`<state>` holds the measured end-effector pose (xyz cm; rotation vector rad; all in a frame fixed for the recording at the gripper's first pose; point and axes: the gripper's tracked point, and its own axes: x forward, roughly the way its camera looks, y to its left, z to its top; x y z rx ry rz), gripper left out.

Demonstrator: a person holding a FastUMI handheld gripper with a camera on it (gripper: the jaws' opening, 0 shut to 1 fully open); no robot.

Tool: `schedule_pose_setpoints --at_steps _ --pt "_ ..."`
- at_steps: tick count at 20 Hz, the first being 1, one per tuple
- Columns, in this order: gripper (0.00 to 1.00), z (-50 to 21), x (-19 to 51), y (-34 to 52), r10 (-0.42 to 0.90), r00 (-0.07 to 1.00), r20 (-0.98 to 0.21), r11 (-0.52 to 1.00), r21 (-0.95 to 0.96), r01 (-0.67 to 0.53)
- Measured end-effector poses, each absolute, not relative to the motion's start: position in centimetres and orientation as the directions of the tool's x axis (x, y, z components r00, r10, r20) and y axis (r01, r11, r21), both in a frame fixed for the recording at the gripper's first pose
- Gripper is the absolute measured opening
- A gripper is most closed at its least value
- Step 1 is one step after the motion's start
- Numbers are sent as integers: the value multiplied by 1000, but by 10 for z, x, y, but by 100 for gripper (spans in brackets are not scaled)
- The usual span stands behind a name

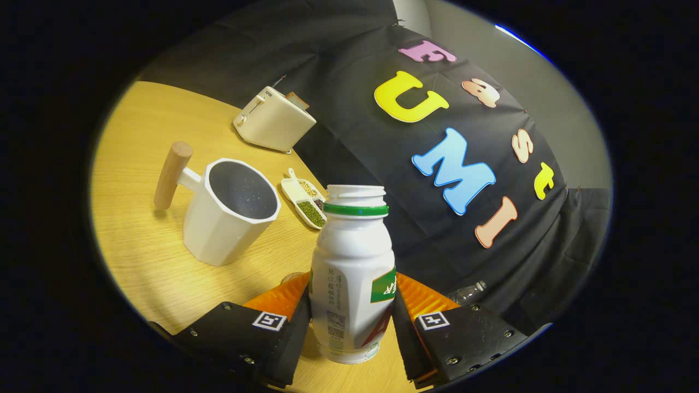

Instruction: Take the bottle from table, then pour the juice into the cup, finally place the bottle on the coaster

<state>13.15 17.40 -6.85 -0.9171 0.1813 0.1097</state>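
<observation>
Gripper [349, 327] pinching uncapped white bottle [352, 273], wooden table [142, 240], white cup [229, 210] beyond, toaster [273, 120] by black cloth wall [349, 98]

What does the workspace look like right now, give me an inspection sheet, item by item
Surface: wooden table, tilted in the gripper view.
Job's things: white bottle, cap off, between the fingers; white cup with wooden handle, empty, beyond them; coaster not identified.
Clutter: toaster; divided dish of beans.
Grippers: gripper shut on the bottle, both pads pressing its sides.
Cables: nothing seen.
Surroundings: black cloth wall.
</observation>
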Motion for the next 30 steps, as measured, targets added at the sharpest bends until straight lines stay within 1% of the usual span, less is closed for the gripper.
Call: schedule_pose_setpoints --at_steps 6,19,30 --pt "73 -68 134 171 -12 979 -204 511 -843 -169" --pt "73 -67 134 177 -27 982 -188 346 -923 -167" --pt "73 -55 130 180 -48 991 -123 173 -978 -113"
